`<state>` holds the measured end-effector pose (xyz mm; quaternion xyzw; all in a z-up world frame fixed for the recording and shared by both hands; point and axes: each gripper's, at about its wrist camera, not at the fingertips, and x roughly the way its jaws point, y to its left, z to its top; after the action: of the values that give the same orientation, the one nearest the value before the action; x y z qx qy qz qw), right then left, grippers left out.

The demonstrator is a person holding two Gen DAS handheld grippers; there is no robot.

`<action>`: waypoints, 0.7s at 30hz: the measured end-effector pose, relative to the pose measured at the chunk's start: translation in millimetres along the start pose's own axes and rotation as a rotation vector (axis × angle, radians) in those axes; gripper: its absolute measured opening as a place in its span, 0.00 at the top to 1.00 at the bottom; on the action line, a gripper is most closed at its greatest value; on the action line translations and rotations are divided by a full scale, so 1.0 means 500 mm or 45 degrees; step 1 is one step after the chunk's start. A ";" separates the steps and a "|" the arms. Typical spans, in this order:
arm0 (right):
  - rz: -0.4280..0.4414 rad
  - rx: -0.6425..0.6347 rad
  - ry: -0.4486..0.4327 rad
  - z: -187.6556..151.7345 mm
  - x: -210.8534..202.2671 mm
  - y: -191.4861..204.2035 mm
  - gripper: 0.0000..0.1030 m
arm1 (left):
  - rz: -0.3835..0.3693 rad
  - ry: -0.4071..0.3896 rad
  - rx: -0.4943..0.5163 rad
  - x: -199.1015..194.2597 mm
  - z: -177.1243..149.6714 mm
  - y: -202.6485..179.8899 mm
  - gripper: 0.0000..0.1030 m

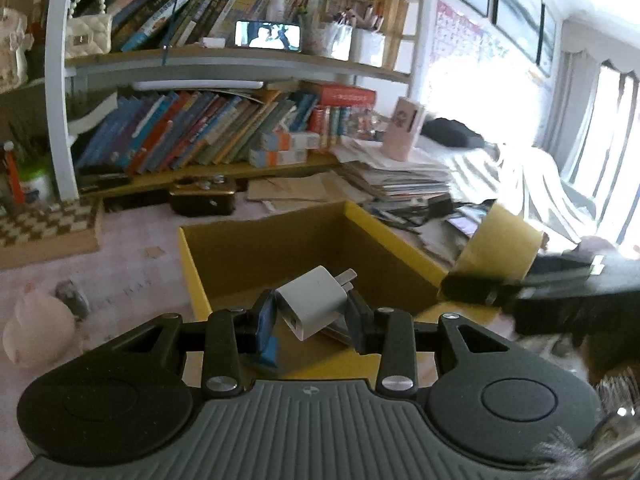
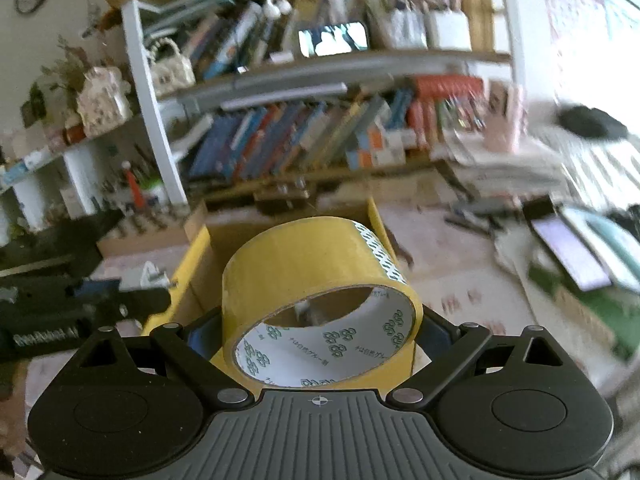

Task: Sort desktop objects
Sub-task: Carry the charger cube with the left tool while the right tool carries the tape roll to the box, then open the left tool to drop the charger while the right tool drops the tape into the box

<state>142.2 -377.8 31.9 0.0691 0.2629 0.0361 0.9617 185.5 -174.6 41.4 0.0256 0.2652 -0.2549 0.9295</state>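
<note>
Claws loaded over the yellow box [image 1: 384,236], one item apiece.

The left claw [image 1: 312,312] is clamped narrow on a white charger plug [image 1: 310,304], held above the box's open inside; it looks light, hard and smooth, so flat sides suit the pads best. The right claw [image 2: 320,332] stands wide, gripping a yellow tape roll [image 2: 320,280] across its outer wall, near the box edge. The roll seems stiff and light.
</note>
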 end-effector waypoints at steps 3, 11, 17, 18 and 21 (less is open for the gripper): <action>0.035 -0.042 -0.015 0.034 0.038 -0.009 0.06 | 0.042 0.043 0.055 0.050 0.008 0.005 0.67; 0.162 -0.093 0.043 0.100 0.154 -0.021 0.06 | 0.090 0.161 0.261 0.168 0.018 -0.011 0.67; 0.270 -0.082 0.156 0.133 0.246 -0.012 0.06 | 0.140 0.260 0.327 0.228 0.017 -0.017 0.66; 0.287 -0.068 0.192 0.136 0.265 -0.012 0.06 | 0.144 0.275 0.330 0.234 0.015 -0.018 0.66; 0.321 -0.040 0.300 0.136 0.319 -0.008 0.06 | 0.140 0.310 0.335 0.247 0.010 -0.018 0.66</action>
<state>313.9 -372.4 9.5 0.0817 0.3625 0.1683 0.9130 273.5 -240.2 -16.0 0.1920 0.3381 -0.2312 0.8918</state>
